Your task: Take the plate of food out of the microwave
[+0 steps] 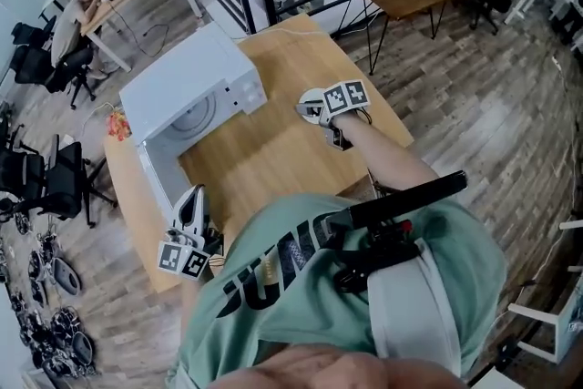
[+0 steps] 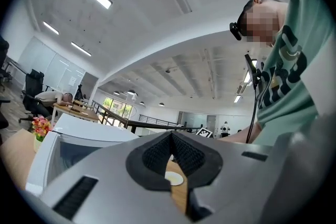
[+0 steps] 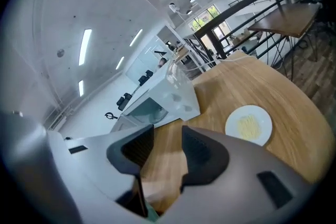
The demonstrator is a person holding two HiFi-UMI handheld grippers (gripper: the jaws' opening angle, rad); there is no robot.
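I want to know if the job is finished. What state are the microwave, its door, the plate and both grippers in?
microwave: on the wooden table, no plate in the cavity.
microwave door: open.
plate of food: out, flat on the table, untouched by either gripper.
left gripper: jaws together, nothing held.
right gripper: jaws apart, empty.
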